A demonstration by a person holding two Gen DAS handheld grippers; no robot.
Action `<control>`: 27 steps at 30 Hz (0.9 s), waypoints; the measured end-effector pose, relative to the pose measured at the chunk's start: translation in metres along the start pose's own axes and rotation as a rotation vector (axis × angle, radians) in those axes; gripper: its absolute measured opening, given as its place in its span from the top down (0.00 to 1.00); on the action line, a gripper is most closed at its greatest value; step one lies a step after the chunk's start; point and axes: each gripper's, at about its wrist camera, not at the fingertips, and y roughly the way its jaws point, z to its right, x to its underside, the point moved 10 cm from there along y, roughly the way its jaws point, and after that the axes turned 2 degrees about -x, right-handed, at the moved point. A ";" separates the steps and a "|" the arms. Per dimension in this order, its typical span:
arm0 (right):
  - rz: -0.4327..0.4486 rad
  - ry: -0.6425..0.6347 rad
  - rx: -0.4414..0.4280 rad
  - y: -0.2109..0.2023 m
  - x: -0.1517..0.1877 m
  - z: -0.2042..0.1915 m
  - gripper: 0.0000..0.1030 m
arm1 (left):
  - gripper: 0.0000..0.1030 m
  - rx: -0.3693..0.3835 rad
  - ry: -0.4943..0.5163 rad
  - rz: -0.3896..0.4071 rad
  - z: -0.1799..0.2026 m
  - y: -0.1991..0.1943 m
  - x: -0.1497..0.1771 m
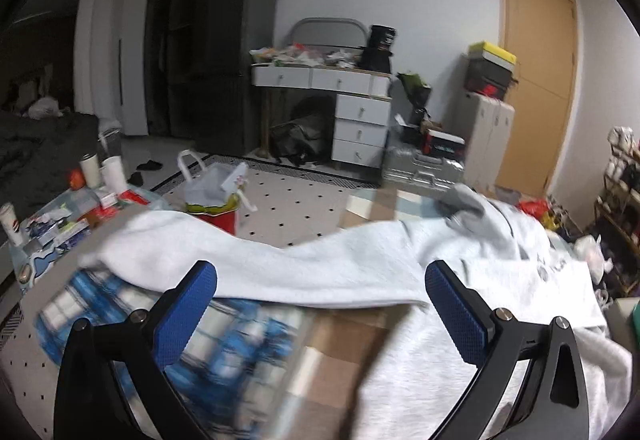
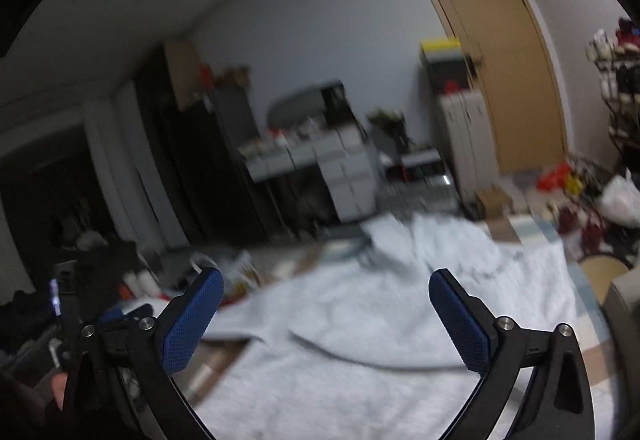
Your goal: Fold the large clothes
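Note:
A large pale grey-white garment (image 1: 360, 260) lies spread on the floor, one sleeve folded across toward the left, with a grey collar or hood part (image 1: 460, 202) at its far end. My left gripper (image 1: 320, 280) is open and empty, held just above the near edge of the folded sleeve. In the right wrist view the same garment (image 2: 380, 320) fills the floor ahead, blurred. My right gripper (image 2: 324, 288) is open and empty above it. A blue and white checked cloth (image 1: 160, 320) lies under the garment at the left.
A white drawer desk (image 1: 340, 112) stands at the far wall beside a dark cabinet (image 1: 224, 72). A red bag (image 1: 216, 200) and a cluttered low table (image 1: 68, 216) sit at the left. A wooden door (image 1: 536, 80) and shoe rack (image 1: 620, 192) are at the right.

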 end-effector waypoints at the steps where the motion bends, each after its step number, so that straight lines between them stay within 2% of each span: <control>1: 0.017 -0.023 -0.014 -0.005 0.003 -0.009 0.00 | 0.01 -0.001 -0.045 -0.020 -0.018 -0.002 -0.004; 4: 0.019 -0.084 0.028 -0.013 0.033 -0.025 0.00 | 0.01 0.004 -0.190 -0.094 -0.072 0.001 -0.008; 6: 0.009 -0.089 0.060 -0.016 0.055 -0.035 0.00 | 0.01 -0.028 -0.252 -0.137 -0.106 0.009 -0.006; 9: 0.011 -0.063 0.036 -0.020 0.067 -0.047 0.00 | 0.01 -0.036 -0.292 -0.206 -0.134 0.031 0.000; 12: -0.006 -0.085 -0.014 -0.022 0.067 -0.065 0.00 | 0.01 0.007 -0.392 -0.292 -0.147 0.056 0.017; 15: -0.022 -0.153 0.009 -0.023 0.072 -0.077 0.00 | 0.01 0.105 -0.533 -0.381 -0.144 0.077 0.036; 16: -0.024 -0.173 0.008 -0.025 0.073 -0.083 0.00 | 0.01 0.117 -0.560 -0.401 -0.142 0.085 0.041; 18: -0.021 -0.183 -0.009 -0.037 0.067 -0.099 0.00 | 0.02 0.123 -0.596 -0.419 -0.139 0.097 0.045; 20: -0.011 -0.179 -0.026 -0.041 0.066 -0.104 0.00 | 0.02 0.107 -0.646 -0.403 -0.141 0.108 0.045; 22: -0.013 -0.198 -0.029 -0.041 0.066 -0.105 0.00 | 0.12 0.099 -0.679 -0.398 -0.142 0.116 0.045; 23: -0.013 -0.209 -0.022 -0.043 0.066 -0.107 0.00 | 0.28 0.088 -0.684 -0.406 -0.145 0.121 0.046; 24: -0.015 -0.219 -0.021 -0.043 0.066 -0.106 0.00 | 0.49 0.051 -0.687 -0.414 -0.148 0.124 0.047; 26: -0.022 -0.236 -0.020 -0.043 0.068 -0.108 0.00 | 0.69 -0.046 -0.659 -0.391 -0.158 0.125 0.047; 27: -0.024 -0.238 -0.019 -0.043 0.068 -0.108 0.00 | 0.75 -0.047 -0.638 -0.383 -0.158 0.125 0.044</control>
